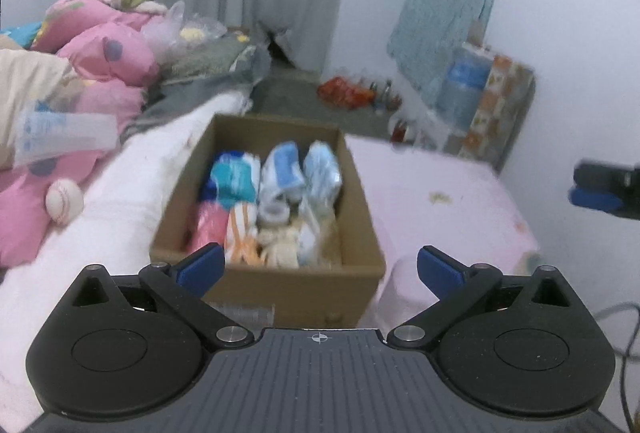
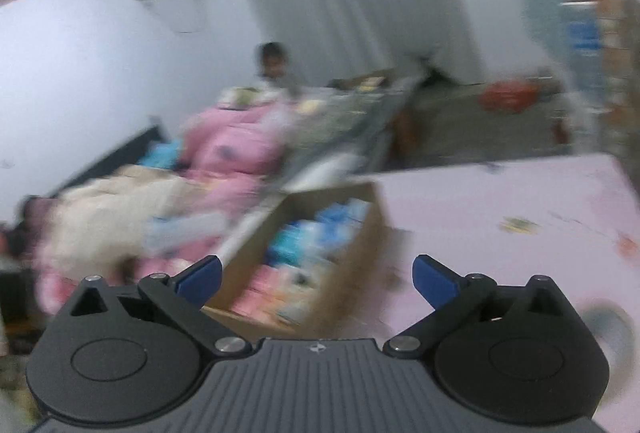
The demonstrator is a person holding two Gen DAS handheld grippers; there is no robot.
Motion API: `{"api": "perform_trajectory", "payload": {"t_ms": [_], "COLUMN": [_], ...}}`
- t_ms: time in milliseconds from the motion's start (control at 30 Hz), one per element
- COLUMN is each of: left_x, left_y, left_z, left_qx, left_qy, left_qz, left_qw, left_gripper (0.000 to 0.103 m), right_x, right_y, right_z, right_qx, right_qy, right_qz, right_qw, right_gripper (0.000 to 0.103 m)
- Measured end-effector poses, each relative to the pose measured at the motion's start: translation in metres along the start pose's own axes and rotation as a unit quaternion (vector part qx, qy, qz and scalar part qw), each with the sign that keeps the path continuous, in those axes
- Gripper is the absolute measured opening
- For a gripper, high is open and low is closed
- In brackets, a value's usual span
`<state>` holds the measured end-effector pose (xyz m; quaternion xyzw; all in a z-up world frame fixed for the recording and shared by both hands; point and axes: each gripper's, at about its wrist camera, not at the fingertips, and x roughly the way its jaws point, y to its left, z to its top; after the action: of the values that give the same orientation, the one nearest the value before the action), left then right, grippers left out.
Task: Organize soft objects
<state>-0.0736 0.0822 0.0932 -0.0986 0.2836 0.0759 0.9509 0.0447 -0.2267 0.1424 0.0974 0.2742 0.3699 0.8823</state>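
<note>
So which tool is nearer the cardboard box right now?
Left. The left tool hangs open just over the cardboard box at its near end; the right tool, also open, sits off to the box's right side.

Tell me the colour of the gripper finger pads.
Blue pads on black fingers, clearest in the left wrist view.

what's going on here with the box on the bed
A person holds a two-finger gripper in each hand over a bed with a pink sheet. The left gripper and the right gripper are both open and hold nothing. A cardboard box on the bed is already packed with small folded soft items. A white ball and pink pillows lie off to the left. The right view is blurred.
</note>
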Motion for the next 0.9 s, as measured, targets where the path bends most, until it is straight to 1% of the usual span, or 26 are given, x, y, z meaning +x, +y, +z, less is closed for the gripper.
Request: {"api": "perform_trajectory", "payload": {"t_ms": [100,167,267,367,400,433,533,600,700,800,900], "left_x": [0.012,0.017,0.024,0.032,0.033,0.034,0.034,0.032,0.031,0.031,0.033], "left_y": [-0.016,-0.027,-0.042,-0.047,-0.047,-0.046,-0.045,-0.042,-0.043,-0.044,-0.045], "left_z": [-0.017,-0.028,-0.043,-0.054,-0.057,-0.060,-0.066,-0.067,-0.067,-0.066,-0.066], "left_qx": [0.016,0.032,0.053,0.059,0.058,0.055,0.048,0.042,0.044,0.047,0.048], "left_qy": [0.017,0.019,0.003,0.006,0.006,0.008,0.013,0.017,0.034,0.047,0.056], "left_qz": [0.015,0.015,0.021,0.002,0.000,0.005,0.022,0.033,0.047,0.056,0.062], "left_qw": [0.9996,0.9992,0.9984,0.9982,0.9983,0.9985,0.9985,0.9984,0.9974,0.9962,0.9953], "left_gripper": [0.103,0.103,0.103,0.103,0.103,0.103,0.103,0.103,0.103,0.103,0.103], "right_x": [-0.001,0.009,0.025,0.032,0.030,0.029,0.028,0.022,0.016,0.020,0.025], "right_y": [-0.002,0.001,0.007,0.011,0.011,0.012,0.013,0.012,0.010,0.008,0.007], "right_z": [-0.036,-0.056,-0.081,-0.097,-0.100,-0.103,-0.108,-0.111,-0.114,-0.118,-0.123], "right_qx": [-0.022,-0.041,-0.059,-0.071,-0.075,-0.078,-0.081,-0.078,-0.049,-0.018,-0.005], "right_qy": [-0.012,-0.002,0.016,0.003,-0.004,-0.013,-0.028,-0.026,-0.009,0.013,0.035], "right_qz": [-0.096,-0.137,-0.196,-0.229,-0.238,-0.248,-0.271,-0.273,-0.256,-0.238,-0.233], "right_qw": [0.995,0.990,0.979,0.971,0.968,0.965,0.959,0.958,0.965,0.971,0.972], "right_gripper": [0.071,0.071,0.071,0.072,0.071,0.072,0.071,0.072,0.071,0.071,0.071]}}
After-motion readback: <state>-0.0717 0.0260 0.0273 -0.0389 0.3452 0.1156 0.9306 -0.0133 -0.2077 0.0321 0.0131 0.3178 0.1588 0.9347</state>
